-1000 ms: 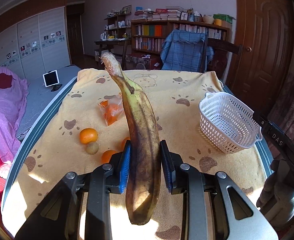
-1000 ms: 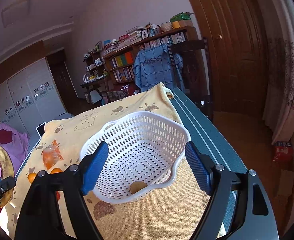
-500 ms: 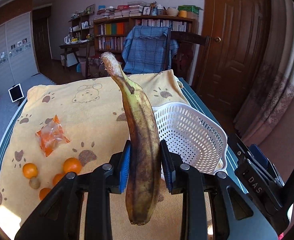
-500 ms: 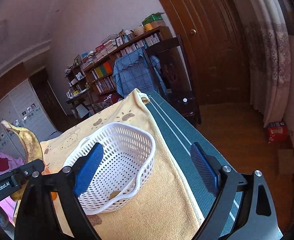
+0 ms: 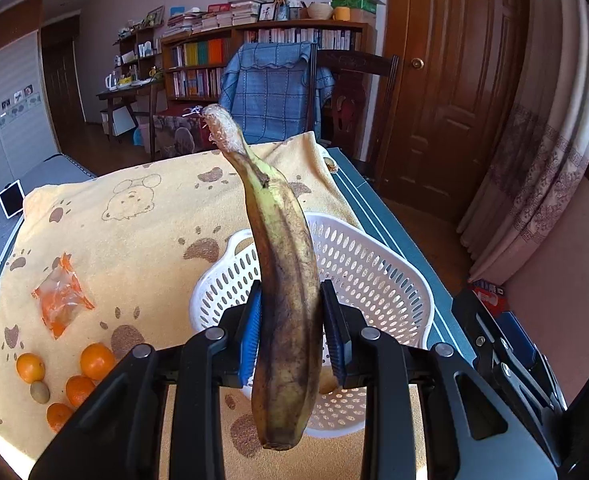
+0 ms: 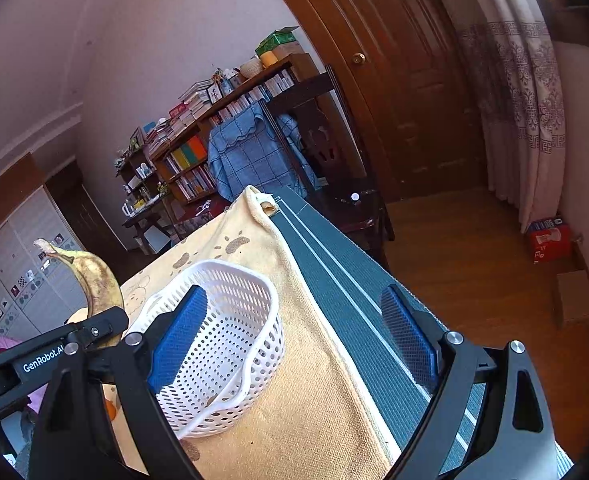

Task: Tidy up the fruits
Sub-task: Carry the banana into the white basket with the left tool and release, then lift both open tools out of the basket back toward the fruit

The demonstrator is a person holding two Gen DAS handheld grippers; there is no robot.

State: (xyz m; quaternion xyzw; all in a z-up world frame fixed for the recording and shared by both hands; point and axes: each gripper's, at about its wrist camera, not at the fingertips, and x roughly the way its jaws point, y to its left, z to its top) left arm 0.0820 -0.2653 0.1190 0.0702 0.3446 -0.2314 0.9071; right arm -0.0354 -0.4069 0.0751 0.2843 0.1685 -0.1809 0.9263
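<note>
My left gripper (image 5: 292,328) is shut on a brown-spotted banana (image 5: 284,280), held upright above the near rim of the white perforated basket (image 5: 374,264). A small round fruit (image 5: 326,386) lies in the basket, partly hidden by the banana. In the right wrist view the banana (image 6: 94,280) and the left gripper's arm show at the left, beside the basket (image 6: 230,344). My right gripper (image 6: 290,340) is open and empty, to the right of the basket over the table's edge.
Several oranges (image 5: 94,360) and a small brownish fruit (image 5: 39,392) lie on the yellow paw-print cloth (image 5: 134,232) at the left. An orange plastic packet (image 5: 60,300) lies behind them. The table's right edge (image 6: 354,292) drops to the floor; a chair stands behind.
My left gripper has carried the banana to the right, from above the oranges to above the basket. My right gripper has moved right, away from the basket, and stays open.
</note>
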